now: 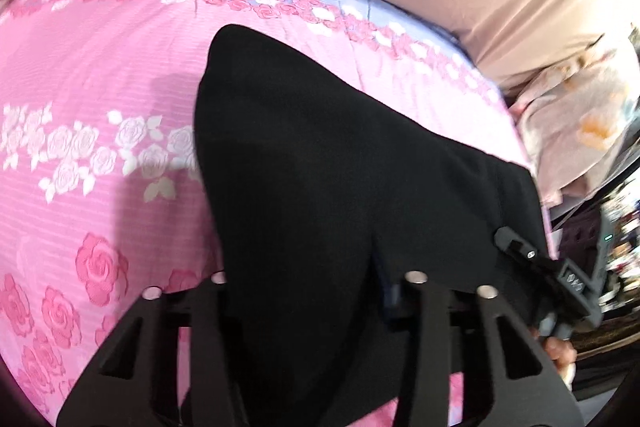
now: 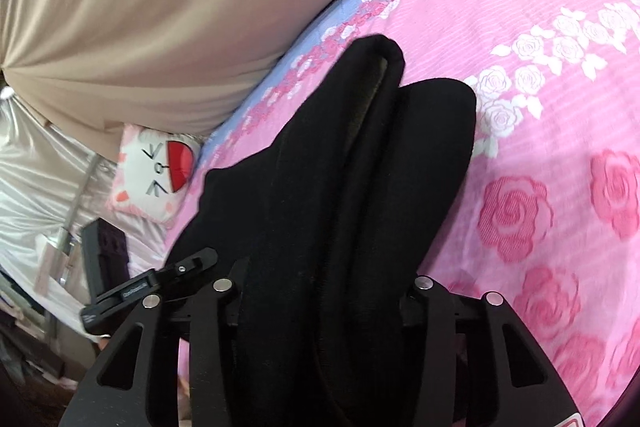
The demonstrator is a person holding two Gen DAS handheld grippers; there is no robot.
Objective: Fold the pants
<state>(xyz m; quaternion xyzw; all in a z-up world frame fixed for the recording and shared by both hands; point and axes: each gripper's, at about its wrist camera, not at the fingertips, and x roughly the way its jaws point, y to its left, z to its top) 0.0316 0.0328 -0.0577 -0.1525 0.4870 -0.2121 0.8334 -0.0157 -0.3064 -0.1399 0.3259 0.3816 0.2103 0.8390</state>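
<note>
Both claws clamp the black pants (image 1: 320, 187); only the right view shows a cat pillow (image 2: 156, 175).

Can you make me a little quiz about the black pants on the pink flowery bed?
1. True or false: the pants lie on a green blanket.
2. What flowers are printed on the bedspread?
3. The cat pillow in the right wrist view has: A) a red mouth B) a blue hat C) yellow stripes.

Key: 1 false, the bedspread is pink; 2 roses; 3 A.
</note>
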